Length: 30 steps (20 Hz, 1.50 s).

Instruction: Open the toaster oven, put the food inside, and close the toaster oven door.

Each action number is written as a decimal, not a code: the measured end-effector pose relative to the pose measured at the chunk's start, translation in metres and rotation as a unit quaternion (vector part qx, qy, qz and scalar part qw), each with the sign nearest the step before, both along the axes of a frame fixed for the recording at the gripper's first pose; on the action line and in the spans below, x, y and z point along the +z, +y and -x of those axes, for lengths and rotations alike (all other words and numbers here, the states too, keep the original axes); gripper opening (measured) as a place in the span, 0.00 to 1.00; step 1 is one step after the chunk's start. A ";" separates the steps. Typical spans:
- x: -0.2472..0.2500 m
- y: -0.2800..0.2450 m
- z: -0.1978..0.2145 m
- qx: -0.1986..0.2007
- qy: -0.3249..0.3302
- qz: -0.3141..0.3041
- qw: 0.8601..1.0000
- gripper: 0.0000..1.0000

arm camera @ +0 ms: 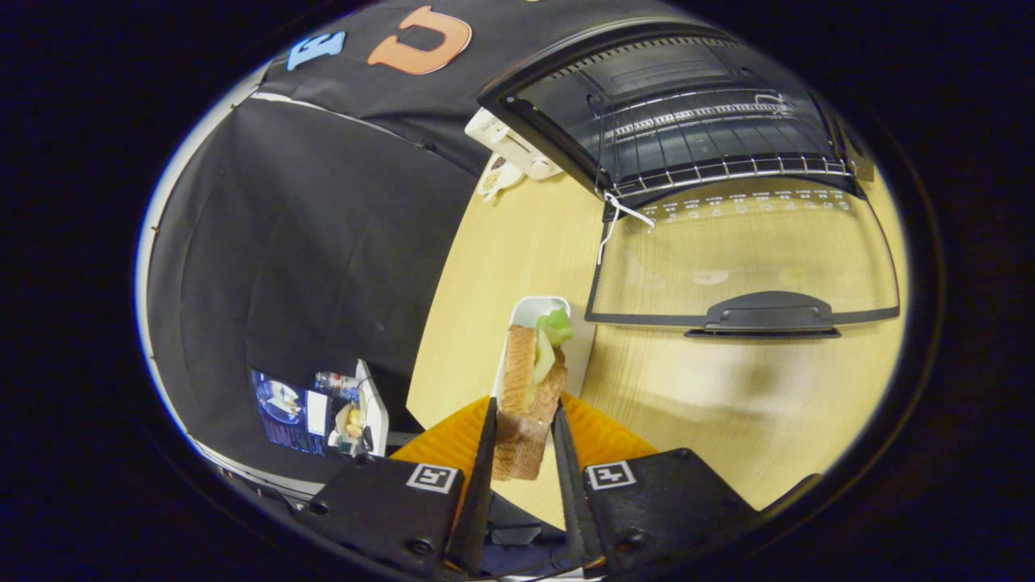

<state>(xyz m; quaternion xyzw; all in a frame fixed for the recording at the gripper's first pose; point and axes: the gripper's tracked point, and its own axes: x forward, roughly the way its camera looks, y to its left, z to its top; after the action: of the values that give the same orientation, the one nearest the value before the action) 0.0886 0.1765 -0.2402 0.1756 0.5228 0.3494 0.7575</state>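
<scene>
With the oven [687, 121] already gaping at the upper right of the frame, its glass door [744, 259] folded flat on the table [728, 404], the gripper [524, 424] stands clamped on the sandwich [530, 388] at lower centre, above a white tray [530, 311]. Best to carry it level, clearing the door handle [764, 314], onto the rack [728, 166]. The sandwich is toasted brown bread, with lettuce poking out.

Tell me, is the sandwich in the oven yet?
Not yet. Done: the black toaster oven's glass door lies open on the wooden table. In hand: the gripper is shut on the toasted lettuce sandwich, above a white tray. Left: put it on the wire rack, close the door.
</scene>
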 end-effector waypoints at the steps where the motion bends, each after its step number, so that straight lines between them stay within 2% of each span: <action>1: 0.001 0.000 0.002 -0.001 0.000 -0.006 1.000 0.42; 7: 0.018 0.000 0.011 -0.014 -0.007 -0.063 0.998 0.34; 11: 0.051 -0.010 0.004 -0.052 -0.015 -0.159 0.986 0.33; 14: 0.071 -0.028 -0.019 -0.133 -0.070 -0.234 0.961 0.33; 18: 0.081 -0.063 -0.041 -0.232 -0.142 -0.267 0.924 0.33; 20: 0.083 -0.084 -0.055 -0.292 -0.168 -0.292 0.895 0.33; 23: 0.084 -0.115 -0.078 -0.400 -0.170 -0.345 0.832 0.33; 24: 0.078 -0.127 -0.087 -0.434 -0.172 -0.346 0.814 0.33; 25: 0.072 -0.137 -0.098 -0.460 -0.175 -0.340 0.802 0.33; 26: 0.069 -0.141 -0.107 -0.477 -0.178 -0.333 0.793 0.33; 28: 0.063 -0.144 -0.127 -0.497 -0.182 -0.320 0.786 0.33; 30: 0.059 -0.139 -0.139 -0.502 -0.192 -0.303 0.787 0.33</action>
<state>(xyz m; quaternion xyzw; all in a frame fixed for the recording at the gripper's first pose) 0.2272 0.0373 -0.1812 0.5633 0.0717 0.0864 0.8186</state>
